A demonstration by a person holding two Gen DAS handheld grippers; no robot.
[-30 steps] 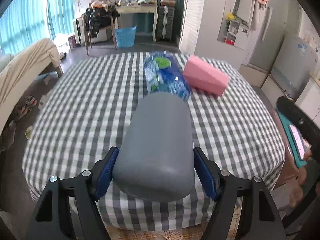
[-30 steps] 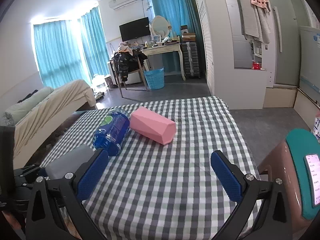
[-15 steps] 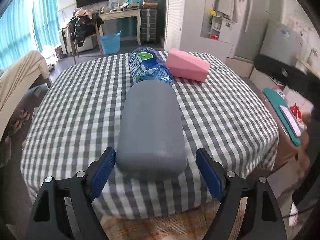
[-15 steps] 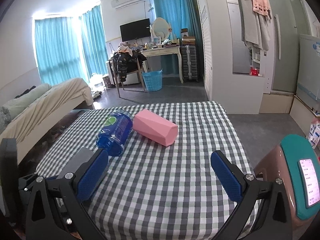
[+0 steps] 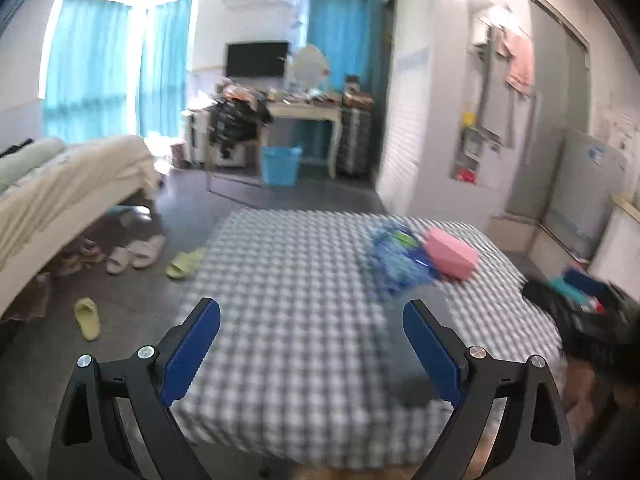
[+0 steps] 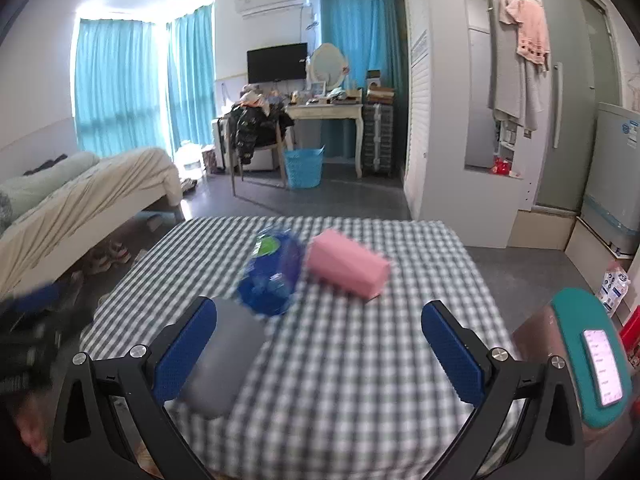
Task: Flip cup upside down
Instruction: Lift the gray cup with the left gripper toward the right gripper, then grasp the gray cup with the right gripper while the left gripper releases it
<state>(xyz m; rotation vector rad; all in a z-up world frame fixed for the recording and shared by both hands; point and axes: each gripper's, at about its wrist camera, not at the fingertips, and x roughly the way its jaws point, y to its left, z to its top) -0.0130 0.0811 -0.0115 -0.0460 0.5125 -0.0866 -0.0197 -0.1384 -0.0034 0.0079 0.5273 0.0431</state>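
Blue bottle [image 6: 272,276] and pink box [image 6: 348,266] (touching) block far tablecloth [image 6: 352,360]; near right bare.

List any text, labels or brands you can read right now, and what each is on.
None can be read.
Blue bottle: label blurred by motion.
Phone: screen lines too small.
Air conditioner: mark too small.
Fridge: stickers too small.
Bag on the floor: print too small.

No legible text anywhere.
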